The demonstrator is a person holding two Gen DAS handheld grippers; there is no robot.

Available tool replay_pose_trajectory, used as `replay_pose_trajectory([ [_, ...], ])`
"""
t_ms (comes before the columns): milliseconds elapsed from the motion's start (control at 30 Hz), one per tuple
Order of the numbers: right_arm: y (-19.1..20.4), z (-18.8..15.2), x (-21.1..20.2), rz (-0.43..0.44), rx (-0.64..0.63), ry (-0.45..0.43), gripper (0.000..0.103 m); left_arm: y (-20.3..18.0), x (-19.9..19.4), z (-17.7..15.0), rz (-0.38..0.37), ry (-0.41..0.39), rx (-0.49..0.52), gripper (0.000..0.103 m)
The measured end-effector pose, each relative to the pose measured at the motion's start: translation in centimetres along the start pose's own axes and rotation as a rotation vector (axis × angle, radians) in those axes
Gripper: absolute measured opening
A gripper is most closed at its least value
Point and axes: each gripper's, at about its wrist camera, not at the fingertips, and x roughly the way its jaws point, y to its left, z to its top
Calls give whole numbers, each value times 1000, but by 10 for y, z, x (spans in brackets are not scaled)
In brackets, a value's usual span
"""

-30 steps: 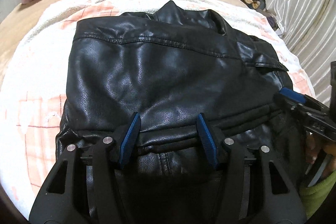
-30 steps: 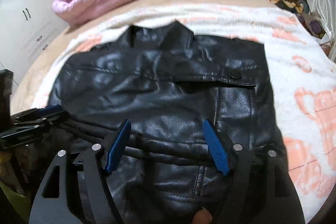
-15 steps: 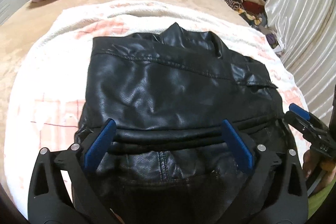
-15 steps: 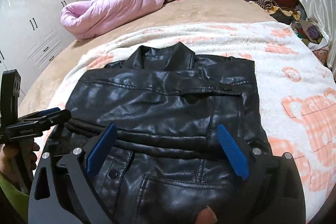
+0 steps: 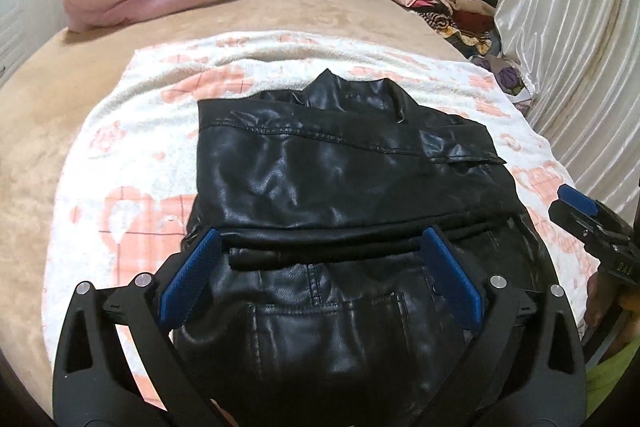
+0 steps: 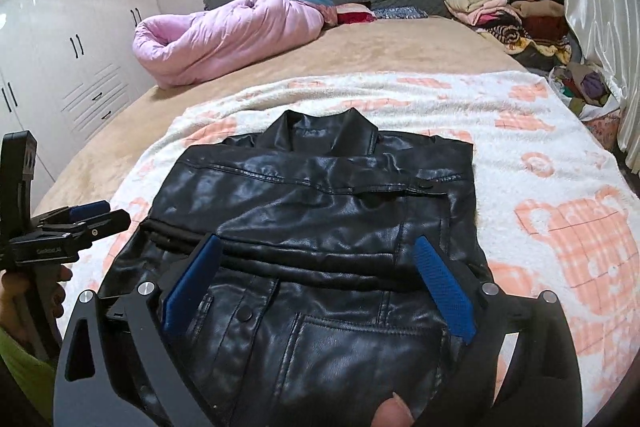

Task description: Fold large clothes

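A black leather jacket lies folded on a white and pink blanket, collar at the far end and a doubled hem band across the near part. My left gripper hovers above that band, jaws wide apart, the blue pads touching nothing. In the right wrist view the same jacket lies below my right gripper, which is also open and holds nothing. The right gripper shows at the right edge of the left wrist view. The left gripper shows at the left edge of the right wrist view.
The blanket covers a tan bed. A rolled pink quilt lies at the far left, and a pile of folded clothes at the far right by a pale curtain. White wardrobes stand to the left.
Both grippers' jaws have spread wide and let go of the jacket's folded band. Both have risen and drawn back, so the jacket looks smaller and more of the bed shows.
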Motion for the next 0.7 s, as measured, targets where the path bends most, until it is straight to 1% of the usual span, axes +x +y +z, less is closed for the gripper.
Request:
replay_pose_trajectory([
  [333,7,-15,-34,-8,-18,-25,96,-4,-29,-17,7,-29,35,93],
  [467,7,-24,-44,-17,-15,-18,96,-4,-36,-26,5,-26,40,93],
  [600,9,-35,-52,-21,-28,-11,97,-2,-40,-37,19,-18,42,93],
  [700,10,-43,-53,-17,-32,11,97,-1,-42,-44,24,-9,41,93],
])
